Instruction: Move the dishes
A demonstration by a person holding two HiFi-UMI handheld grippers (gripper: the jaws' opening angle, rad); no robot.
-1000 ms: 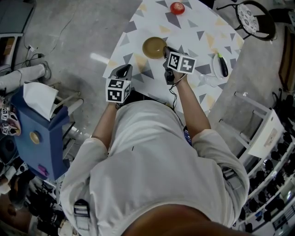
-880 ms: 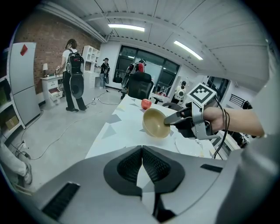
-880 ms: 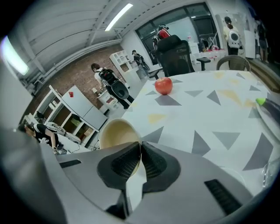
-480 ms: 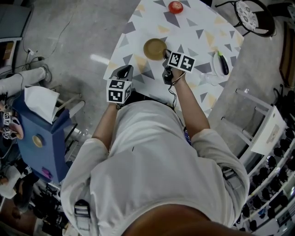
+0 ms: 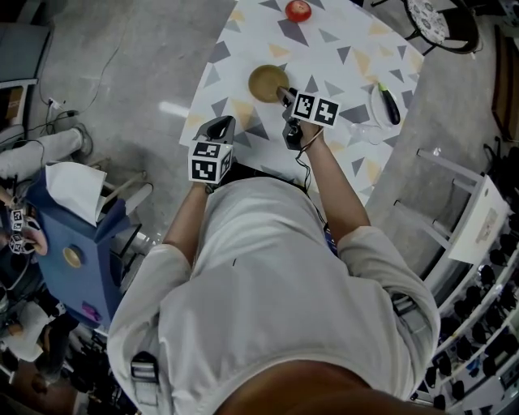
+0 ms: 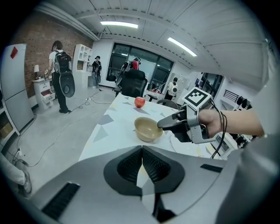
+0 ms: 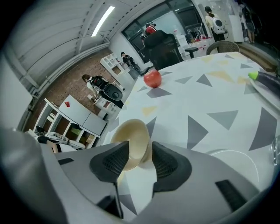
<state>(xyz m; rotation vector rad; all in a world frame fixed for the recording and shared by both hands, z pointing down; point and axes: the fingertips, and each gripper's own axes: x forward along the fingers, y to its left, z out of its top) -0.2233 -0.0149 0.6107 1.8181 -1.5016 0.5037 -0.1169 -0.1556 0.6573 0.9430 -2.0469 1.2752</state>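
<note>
Right hand-held gripper [image 5: 284, 95] brackets bowl [image 5: 266, 82], mouth upward.

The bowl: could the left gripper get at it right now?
Probably yes: bare table lies between the left gripper and the bowl; the right gripper, open, only straddles its right rim.

The bowl [image 5: 268, 83] is smooth, matt tan. The bench [image 5: 340, 57] under it has a smooth white top with flat printed triangles. Beyond the bowl, the apple [image 5: 298, 10] is glossy red. At the bowl's rim, the right gripper [image 7: 140, 146] has matt grey plastic fingers [image 7: 168, 164] with dark ribbed faces.
</note>
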